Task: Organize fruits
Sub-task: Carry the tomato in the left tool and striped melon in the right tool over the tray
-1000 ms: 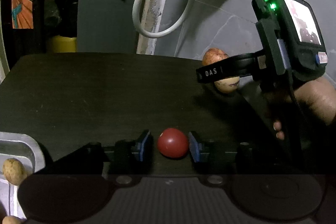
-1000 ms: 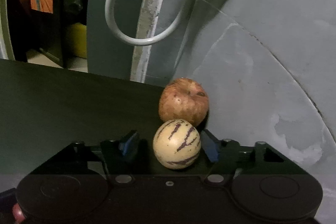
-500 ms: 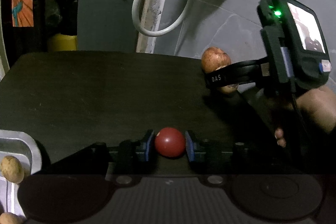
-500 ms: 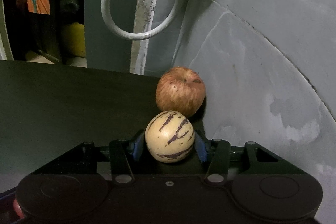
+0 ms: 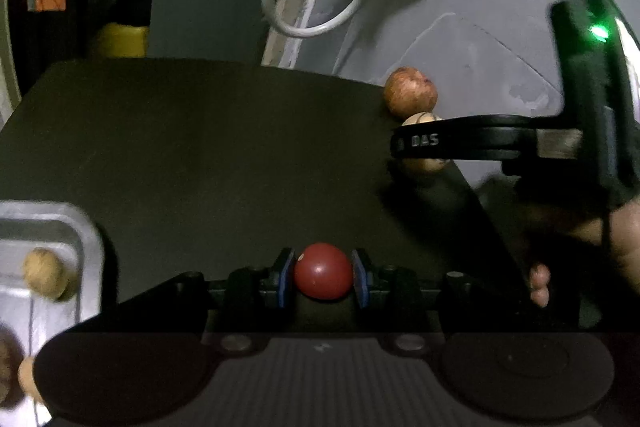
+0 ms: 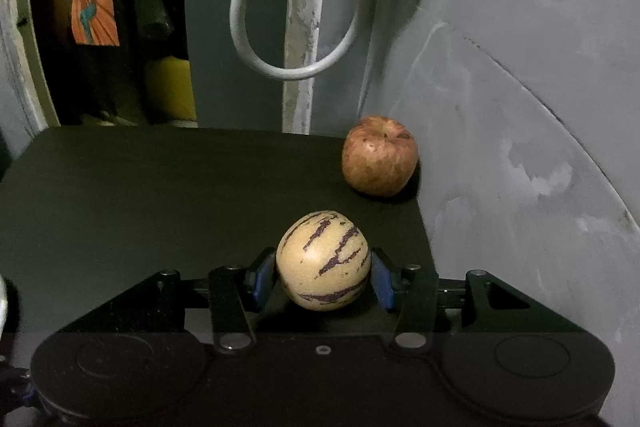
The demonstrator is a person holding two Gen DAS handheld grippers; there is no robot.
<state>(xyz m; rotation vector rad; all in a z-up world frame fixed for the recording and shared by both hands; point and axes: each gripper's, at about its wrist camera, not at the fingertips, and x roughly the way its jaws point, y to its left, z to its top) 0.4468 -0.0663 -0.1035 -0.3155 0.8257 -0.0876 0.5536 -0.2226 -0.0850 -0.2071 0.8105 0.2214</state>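
Observation:
A red tomato (image 5: 323, 273) sits between the blue pads of my left gripper (image 5: 323, 281), which is shut on it just above the dark table (image 5: 200, 147). My right gripper (image 6: 323, 277) is shut on a cream fruit with purple stripes (image 6: 322, 259), held clear of the tabletop. In the left wrist view that same gripper (image 5: 424, 147) shows from the side at the table's right edge, with the striped fruit (image 5: 426, 165) in its fingers. A reddish apple (image 6: 379, 155) rests on the table at the back right corner, apart from the striped fruit.
A metal tray (image 5: 86, 231) at the left edge holds a small brown round fruit (image 5: 44, 277) and others only partly seen. A grey wall (image 6: 520, 107) runs close along the table's right side. A white hose loop (image 6: 296, 67) hangs behind the table.
Left pads have come together onto the tomato. Right pads have come together onto the striped fruit and drawn it back from the apple, which now sits farther off.

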